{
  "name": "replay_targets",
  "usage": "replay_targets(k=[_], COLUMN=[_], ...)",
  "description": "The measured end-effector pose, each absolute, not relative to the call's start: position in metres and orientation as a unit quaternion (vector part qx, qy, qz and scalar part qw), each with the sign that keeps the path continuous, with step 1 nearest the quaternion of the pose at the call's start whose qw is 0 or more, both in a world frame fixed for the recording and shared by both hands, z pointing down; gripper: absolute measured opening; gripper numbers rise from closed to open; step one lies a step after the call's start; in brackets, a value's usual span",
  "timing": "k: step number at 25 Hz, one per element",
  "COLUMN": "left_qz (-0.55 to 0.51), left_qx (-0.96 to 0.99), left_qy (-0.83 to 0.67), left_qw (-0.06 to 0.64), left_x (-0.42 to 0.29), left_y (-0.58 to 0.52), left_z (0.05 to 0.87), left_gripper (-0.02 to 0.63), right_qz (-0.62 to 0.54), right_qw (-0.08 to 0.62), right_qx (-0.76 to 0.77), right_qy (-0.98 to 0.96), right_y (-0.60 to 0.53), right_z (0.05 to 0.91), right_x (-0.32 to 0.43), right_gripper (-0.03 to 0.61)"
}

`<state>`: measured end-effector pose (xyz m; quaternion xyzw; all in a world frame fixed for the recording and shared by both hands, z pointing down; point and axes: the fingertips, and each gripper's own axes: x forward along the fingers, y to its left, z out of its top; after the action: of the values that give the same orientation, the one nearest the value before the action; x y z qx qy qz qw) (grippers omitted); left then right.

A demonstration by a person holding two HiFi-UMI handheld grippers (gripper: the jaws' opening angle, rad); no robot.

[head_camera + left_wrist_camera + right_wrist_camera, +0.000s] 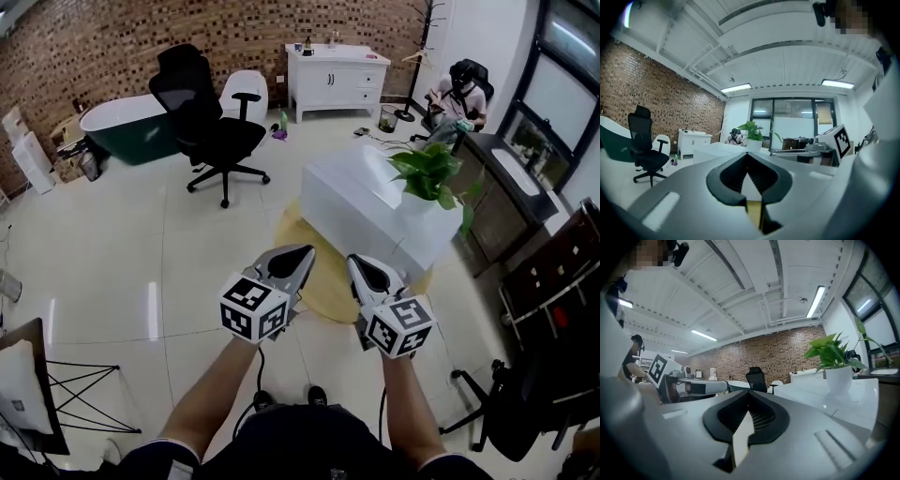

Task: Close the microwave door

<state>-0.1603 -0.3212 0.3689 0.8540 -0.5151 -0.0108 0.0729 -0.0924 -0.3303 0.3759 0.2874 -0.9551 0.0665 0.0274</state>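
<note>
No microwave shows in any view. My left gripper [298, 255] is held at waist height over the pale floor, its jaws closed tip to tip with nothing between them. My right gripper [356, 264] hangs beside it, a short gap apart, also shut and empty. In the left gripper view the left gripper [746, 155] points toward a white table [717, 149], and the right gripper's marker cube [843, 138] shows at the right. The right gripper [749, 394] in its own view points toward the brick wall.
A white table [361, 202] with a potted plant [429, 173] stands just ahead on a round yellow rug [323, 281]. A black office chair [208, 127], a bathtub [131, 127] and a white cabinet [336, 80] stand farther back. A person [457, 103] sits at the far right.
</note>
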Motion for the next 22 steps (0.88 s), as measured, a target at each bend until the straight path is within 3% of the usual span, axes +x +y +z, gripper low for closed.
replay_targets(k=[22], left_qz=[-0.001], left_qx=[0.848], left_qy=[-0.521], left_qw=[0.095], left_x=[-0.173], left_y=[-0.305], left_z=[0.391], left_gripper=[0.012], right_qz=[0.068], right_qw=[0.038], right_qx=[0.273], right_qy=[-0.959], right_y=[-0.320], right_z=[0.382], right_x=[-0.111], right_gripper=[0.001])
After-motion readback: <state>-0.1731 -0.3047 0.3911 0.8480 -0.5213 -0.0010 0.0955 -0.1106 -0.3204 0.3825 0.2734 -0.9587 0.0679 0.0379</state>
